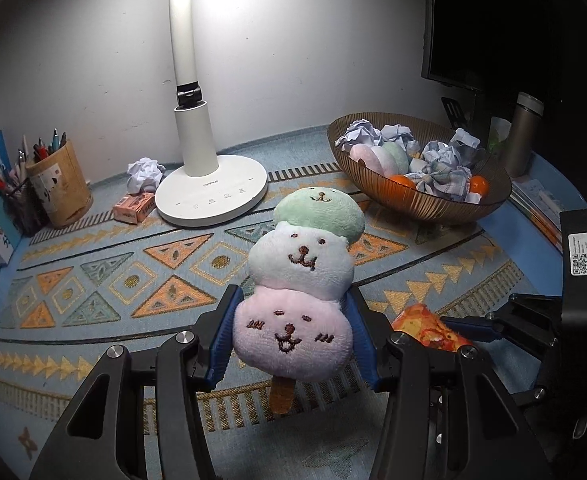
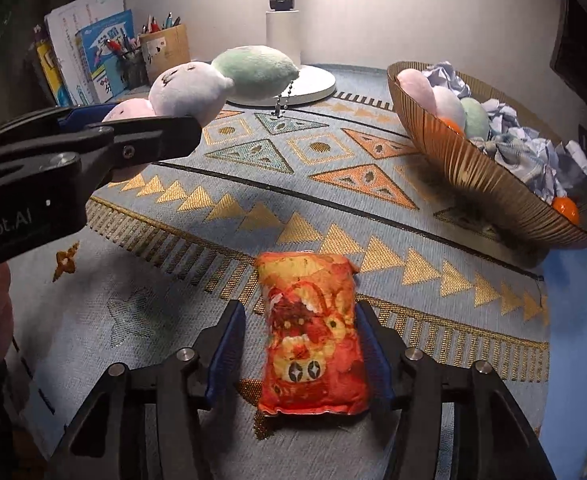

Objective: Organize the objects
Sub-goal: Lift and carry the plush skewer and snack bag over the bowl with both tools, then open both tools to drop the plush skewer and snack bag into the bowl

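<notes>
- Left tongs – clamped on the pink bottom ball of the plush; plush off the mat, white and green balls sticking out ahead, stick end back toward the camera.
- Right tongs – spread, astride the pouch; clear gap at the left pad, right pad at or just beside the pouch edge; no squeeze showing.
- Pouch apparently lying on the mat; whether lifted a little, cannot tell. Long axis along the tongs' line, so pads facing its long sides – good for a pinch across the narrow way.
- Bowl ahead and to the right of both tongs; right tongs nearer it, left tongs further off with the plush pointing more toward the lamp.
- Likely next: close on the pouch, then carry to the bowl.
- Count:
  - plush: two – one in the left tongs, one in the bowl
  - pouch: one
  - oranges: two in the bowl
  - paper balls: one beside the lamp base, several more in the bowl, exact number unclear
  - pen cups: two
  - small pink box: one
</notes>
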Motion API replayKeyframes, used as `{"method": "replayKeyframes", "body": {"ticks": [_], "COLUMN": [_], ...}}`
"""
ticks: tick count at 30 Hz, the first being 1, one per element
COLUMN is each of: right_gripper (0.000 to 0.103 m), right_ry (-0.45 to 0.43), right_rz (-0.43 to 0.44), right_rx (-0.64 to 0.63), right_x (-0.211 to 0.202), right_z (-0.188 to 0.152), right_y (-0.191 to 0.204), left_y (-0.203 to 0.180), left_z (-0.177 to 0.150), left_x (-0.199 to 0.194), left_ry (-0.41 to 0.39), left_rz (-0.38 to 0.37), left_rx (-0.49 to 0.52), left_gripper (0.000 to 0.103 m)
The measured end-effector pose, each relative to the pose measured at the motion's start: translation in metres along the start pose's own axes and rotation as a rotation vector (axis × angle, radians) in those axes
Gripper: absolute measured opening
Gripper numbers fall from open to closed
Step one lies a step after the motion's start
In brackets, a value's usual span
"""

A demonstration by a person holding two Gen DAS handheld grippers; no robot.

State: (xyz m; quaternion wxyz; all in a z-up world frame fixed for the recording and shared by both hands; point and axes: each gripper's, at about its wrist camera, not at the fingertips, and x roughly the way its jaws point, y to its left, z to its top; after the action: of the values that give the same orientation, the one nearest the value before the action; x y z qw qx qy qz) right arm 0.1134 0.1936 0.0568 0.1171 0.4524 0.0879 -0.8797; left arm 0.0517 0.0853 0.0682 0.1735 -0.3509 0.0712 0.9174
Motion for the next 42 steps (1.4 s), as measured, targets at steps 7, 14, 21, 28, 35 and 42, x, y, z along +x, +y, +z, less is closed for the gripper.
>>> {"method": "replayKeyframes", "body": {"ticks": [7, 14, 21, 28, 35, 42], "right_gripper": [0.032, 0.032, 0.032, 0.046, 0.065, 0.067], "right_ry": [-0.055, -0.267, -0.391, -0.380, -0.393, -0.471], "right_rz": [0.152, 0.093, -0.071, -0.192, -0.210, -0.259], "right_rx": [0.084, 0.267, 0.477, 0.504, 0.543, 0.476], "right_x": [-0.029, -0.096, -0.096, -0.052, -0.034, -0.050], "right_z": [-0.004, 0.022, 0.052, 0.073, 0.053, 0.055], "right_y": [-0.006, -0.076, -0.160, -0.193, -0.203, -0.177], "left_y": [0.004, -0.021, -0.056, -0.084, -0.080, -0.039], "left_z": [0.023, 0.077, 0.109, 0.115, 0.104, 0.092], "left_x": [-0.004, 0.008, 0.064, 0.102, 0.099, 0.061], "left_ry": [-0.052, -0.153, -0.139, -0.129, -0.133, -0.175], "left_rz": [-0.021, -0.080, -0.144, -0.150, -0.155, -0.104], "left_rx": [-0.025, -0.018, -0.056, -0.019, -0.028, -0.120], "left_gripper": [0.048, 0.048, 0.048, 0.073, 0.082, 0.082]}}
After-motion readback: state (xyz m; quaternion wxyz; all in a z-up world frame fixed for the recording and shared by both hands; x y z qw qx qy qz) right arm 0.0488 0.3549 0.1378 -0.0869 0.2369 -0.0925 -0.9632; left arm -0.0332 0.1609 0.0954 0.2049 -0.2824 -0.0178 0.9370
